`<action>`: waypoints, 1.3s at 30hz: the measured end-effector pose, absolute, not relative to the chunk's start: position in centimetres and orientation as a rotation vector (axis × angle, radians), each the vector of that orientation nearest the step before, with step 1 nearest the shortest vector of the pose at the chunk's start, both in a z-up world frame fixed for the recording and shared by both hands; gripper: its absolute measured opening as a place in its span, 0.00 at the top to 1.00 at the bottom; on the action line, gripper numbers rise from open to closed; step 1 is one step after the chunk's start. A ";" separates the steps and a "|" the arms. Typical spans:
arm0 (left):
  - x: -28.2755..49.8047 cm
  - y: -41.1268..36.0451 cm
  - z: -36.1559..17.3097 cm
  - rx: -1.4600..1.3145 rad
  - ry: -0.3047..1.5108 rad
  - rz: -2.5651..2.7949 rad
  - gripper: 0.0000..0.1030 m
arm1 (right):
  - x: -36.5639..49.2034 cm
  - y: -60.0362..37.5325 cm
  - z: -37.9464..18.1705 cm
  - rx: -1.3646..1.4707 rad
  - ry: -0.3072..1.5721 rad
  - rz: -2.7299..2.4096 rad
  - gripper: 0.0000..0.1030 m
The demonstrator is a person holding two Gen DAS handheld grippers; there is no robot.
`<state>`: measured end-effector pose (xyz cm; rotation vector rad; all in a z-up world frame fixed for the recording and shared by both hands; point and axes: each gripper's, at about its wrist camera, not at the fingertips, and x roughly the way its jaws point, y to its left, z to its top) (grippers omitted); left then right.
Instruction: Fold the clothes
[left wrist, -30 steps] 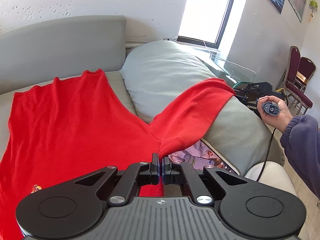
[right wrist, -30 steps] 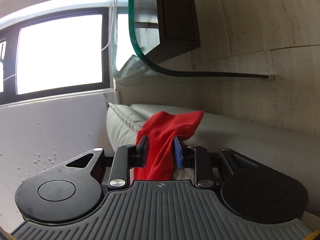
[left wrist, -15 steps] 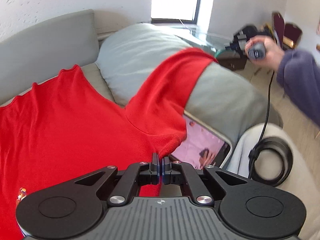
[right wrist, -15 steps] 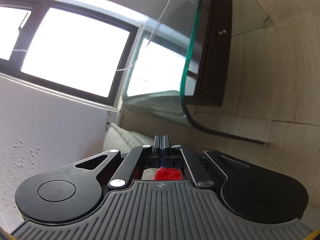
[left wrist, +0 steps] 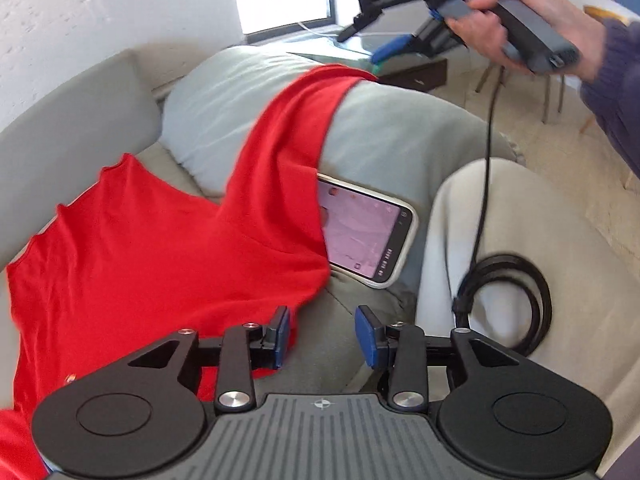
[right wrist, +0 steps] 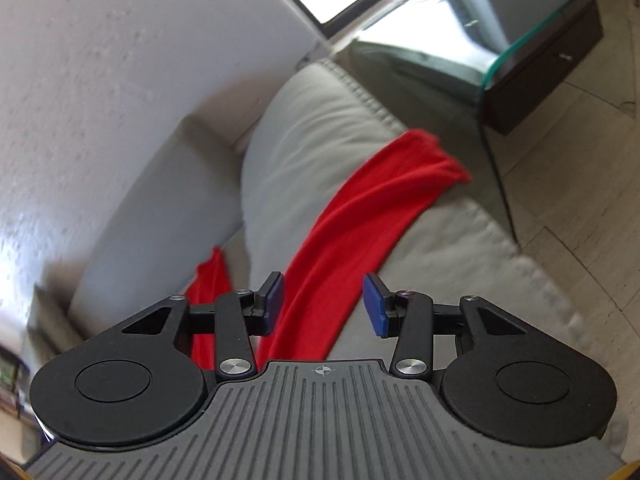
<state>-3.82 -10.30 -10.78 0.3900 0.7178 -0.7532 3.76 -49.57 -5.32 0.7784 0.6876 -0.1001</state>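
A: Quick pass. Red garment [left wrist: 152, 248] lies spread on the sofa seat [left wrist: 344, 360], one sleeve [right wrist: 380, 196] draped up and over the grey cushion [left wrist: 400, 136] at the seat's right end.

B: Tools?

A: Left gripper [left wrist: 323, 334] has its jaws opening, nothing between them; the cloth edge is just beside its left pad. Right gripper [right wrist: 323, 302] is also opening, raised above the cushion, with the sleeve showing beyond the gap, not pinched.

B: Risks?

A: A phone [left wrist: 368, 236] lies against the cushion, partly under the cloth. I'd judge a blind pull on that corner could drag it off the seat's front edge. The sleeve end could also slip down the cushion's far side.

B: Anything else?

A: A black cable [left wrist: 486, 184] from the right tool hangs near the left gripper; it might snag.
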 end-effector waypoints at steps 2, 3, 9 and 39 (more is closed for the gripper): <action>-3.1 -8.8 -10.2 0.289 0.736 -0.684 0.58 | 3.5 -46.6 -5.8 0.750 0.764 -0.029 0.54; -2.8 -8.0 -10.1 0.245 0.747 -0.658 0.58 | 3.6 -45.4 -6.4 0.740 0.810 -0.024 0.54; -2.3 -4.0 -9.8 0.051 0.785 -0.566 0.58 | 5.4 -45.3 -11.5 0.790 0.827 -0.178 0.61; -3.8 -0.5 -10.0 -0.060 0.795 -0.562 0.58 | 1.7 -53.9 -11.7 1.161 0.520 -0.401 0.67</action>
